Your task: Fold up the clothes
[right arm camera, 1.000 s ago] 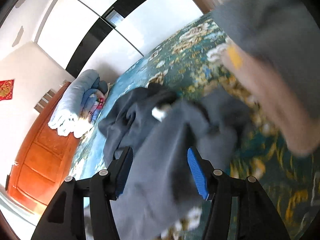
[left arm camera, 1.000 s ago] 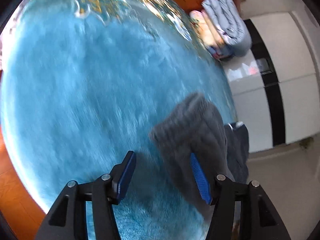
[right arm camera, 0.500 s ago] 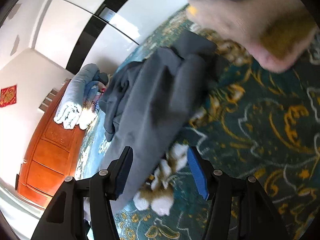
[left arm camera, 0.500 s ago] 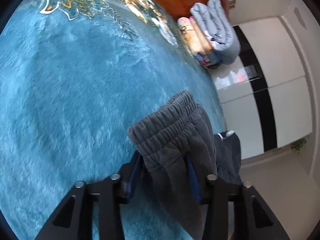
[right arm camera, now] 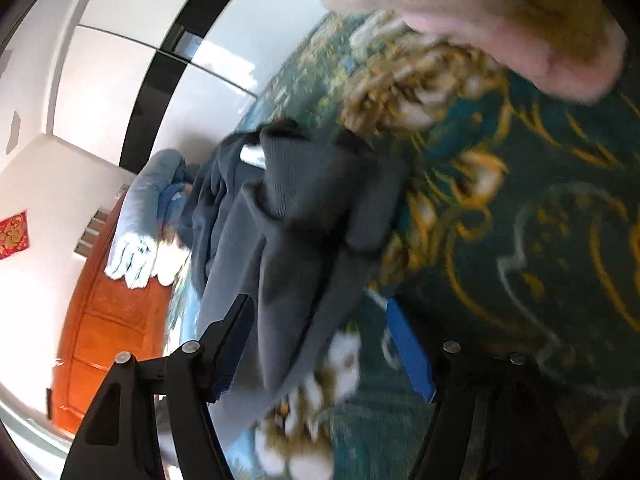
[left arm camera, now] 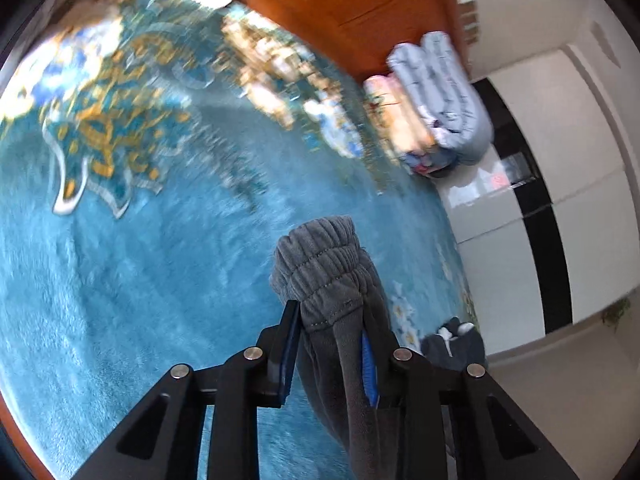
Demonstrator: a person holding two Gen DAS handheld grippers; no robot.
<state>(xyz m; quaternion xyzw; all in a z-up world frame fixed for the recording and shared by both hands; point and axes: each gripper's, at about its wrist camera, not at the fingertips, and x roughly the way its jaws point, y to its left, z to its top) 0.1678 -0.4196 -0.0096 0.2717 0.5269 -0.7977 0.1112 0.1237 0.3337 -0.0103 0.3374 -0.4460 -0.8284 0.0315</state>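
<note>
The grey pants (left arm camera: pixel 332 280) are matt, soft fleece cloth with a ribbed, stitched waistband. The bed cover (left arm camera: pixel 140 260) is plush, fuzzy blue pile. At one o'clock the headboard (left arm camera: pixel 360 4) is smooth, glossy orange wood.

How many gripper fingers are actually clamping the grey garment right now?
2: both fingers of the left gripper pinch the garment's elastic waistband. The right gripper is open, the cloth merely lying between its fingers.

No readable text, labels, numbers anywhere.
</note>
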